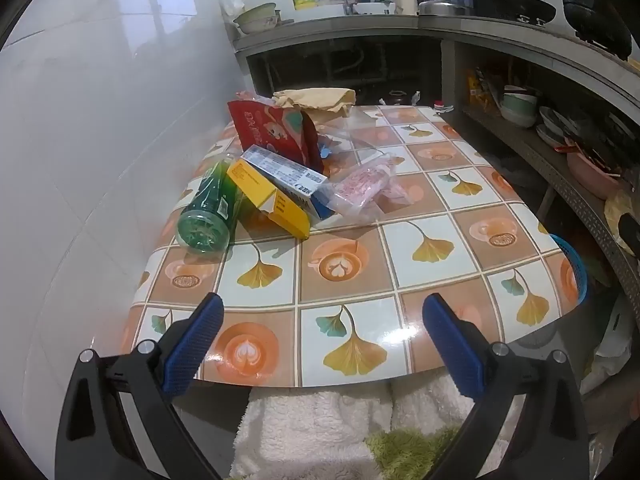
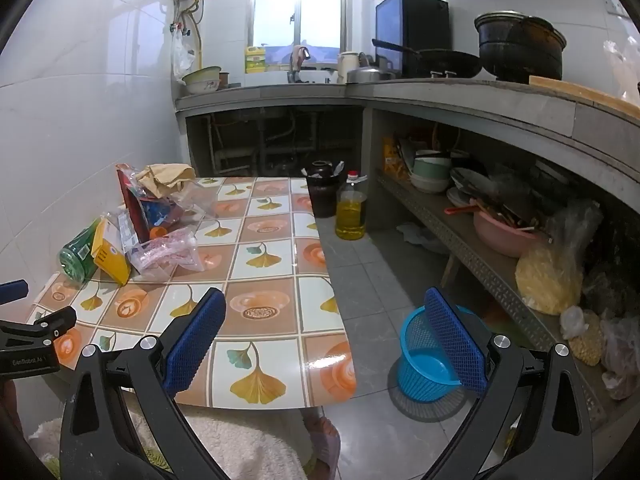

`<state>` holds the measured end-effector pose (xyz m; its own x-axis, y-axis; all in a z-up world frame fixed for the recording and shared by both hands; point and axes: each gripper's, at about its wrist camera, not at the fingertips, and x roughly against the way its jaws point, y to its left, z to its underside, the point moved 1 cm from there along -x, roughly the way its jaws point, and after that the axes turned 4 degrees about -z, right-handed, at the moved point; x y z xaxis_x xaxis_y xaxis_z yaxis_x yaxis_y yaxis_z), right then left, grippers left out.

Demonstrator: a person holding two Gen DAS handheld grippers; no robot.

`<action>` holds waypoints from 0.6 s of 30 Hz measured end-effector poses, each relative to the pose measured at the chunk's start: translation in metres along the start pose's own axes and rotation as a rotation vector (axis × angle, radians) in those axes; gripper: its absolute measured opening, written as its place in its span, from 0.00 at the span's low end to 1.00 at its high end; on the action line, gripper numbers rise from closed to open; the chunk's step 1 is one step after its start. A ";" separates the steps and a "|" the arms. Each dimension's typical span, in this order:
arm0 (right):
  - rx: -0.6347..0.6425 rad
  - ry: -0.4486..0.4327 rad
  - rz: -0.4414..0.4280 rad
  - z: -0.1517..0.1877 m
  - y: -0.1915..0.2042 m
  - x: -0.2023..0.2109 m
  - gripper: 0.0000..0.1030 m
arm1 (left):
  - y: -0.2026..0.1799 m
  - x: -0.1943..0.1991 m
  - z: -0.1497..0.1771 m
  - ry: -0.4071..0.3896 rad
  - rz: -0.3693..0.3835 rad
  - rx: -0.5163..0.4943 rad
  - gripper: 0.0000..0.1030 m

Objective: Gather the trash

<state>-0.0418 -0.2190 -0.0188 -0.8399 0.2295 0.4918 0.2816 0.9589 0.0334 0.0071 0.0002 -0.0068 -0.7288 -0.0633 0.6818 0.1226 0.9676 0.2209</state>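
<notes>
A heap of trash lies at the far left of the patterned table (image 1: 348,264): a green plastic bottle (image 1: 208,208) on its side, a yellow box (image 1: 268,200), a white and blue box (image 1: 288,176), a red bag (image 1: 276,132), a clear bag with pink contents (image 1: 360,188) and crumpled brown paper (image 1: 316,100). My left gripper (image 1: 320,336) hangs open over the table's near edge, short of the heap. My right gripper (image 2: 326,334) is open too, off the table's near right corner, nothing between its fingers. A blue basket (image 2: 424,360) stands on the floor to the right of the table (image 2: 256,288).
A white tiled wall runs close along the table's left side. A bottle of yellow oil (image 2: 351,208) and a dark jar (image 2: 322,192) stand on the floor past the table. A counter with a shelf of bowls (image 2: 504,232) lines the right. White fleece (image 1: 312,428) lies below the near edge.
</notes>
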 end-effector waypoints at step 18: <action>0.003 -0.001 0.002 -0.001 0.001 0.000 0.93 | 0.012 -0.003 0.005 0.006 0.005 0.002 0.95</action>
<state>-0.0412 -0.2182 -0.0183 -0.8401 0.2313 0.4906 0.2815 0.9591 0.0300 0.0072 0.0133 -0.0100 -0.7237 -0.0596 0.6875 0.1254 0.9683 0.2160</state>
